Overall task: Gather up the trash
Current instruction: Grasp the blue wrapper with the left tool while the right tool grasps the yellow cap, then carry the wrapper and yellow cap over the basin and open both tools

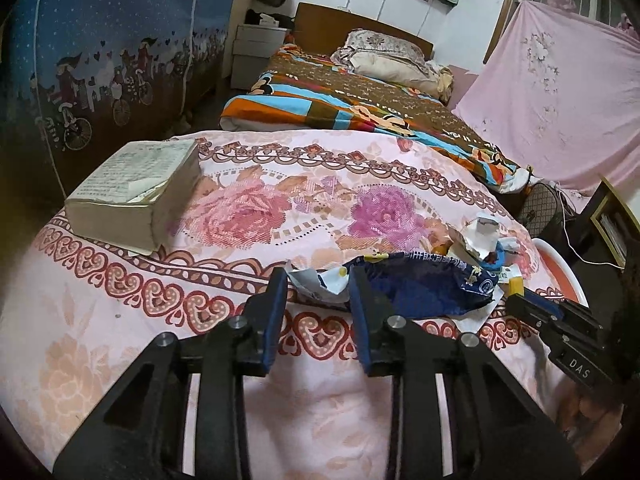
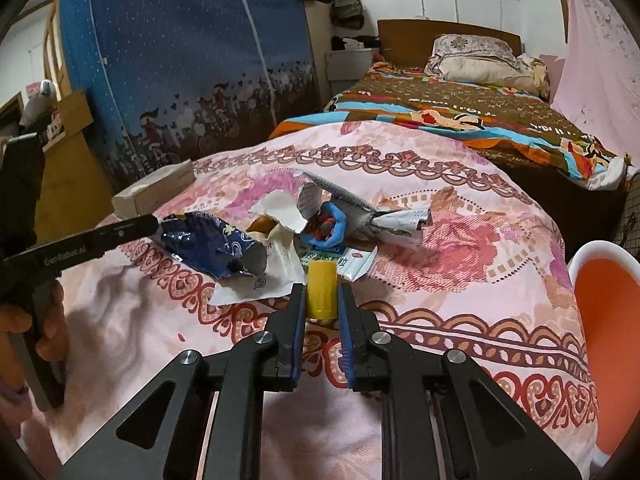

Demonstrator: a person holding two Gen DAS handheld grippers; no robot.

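A: Nearest the lens, the right hand-held gripper (image 2: 320, 300) is clenched on a small yellow plastic cylinder (image 2: 320, 290), which stands upright between the blue pads at the near edge of the litter

B: And the left hand-held gripper (image 1: 320, 280)?

A: Clenched too. Its fingers pinch the crumpled white end of a dark blue foil snack wrapper (image 1: 424, 284), which lies flat on the cloth

B: So how far along would you say the collecting is?

A: Early, I'd judge. Both pieces are gripped but neither is lifted clear. Left on the cloth are a torn white paper scrap (image 2: 280, 208), a blue and red crumpled packet (image 2: 326, 224), a twisted grey newspaper wad (image 2: 380, 216) and a flat white sachet with green print (image 2: 348, 258), all bunched close together and partly overlapping

B: Where would it go?

A: Probably the round orange basin with a white rim (image 2: 604, 320), just off the right edge. I can't see anything inside it

B: The surface?

A: A pink floral cloth with red heart borders (image 1: 248, 216), which may cover a worktop or a bed; I can't tell. A thick worn old book (image 1: 136, 200) sits apart at the far left

B: The room?

A: A bedroom: a bed with a brown patterned quilt (image 1: 360, 100), a blue starry fabric wardrobe (image 1: 100, 60), and a pink sheet hung by the window (image 1: 552, 92)
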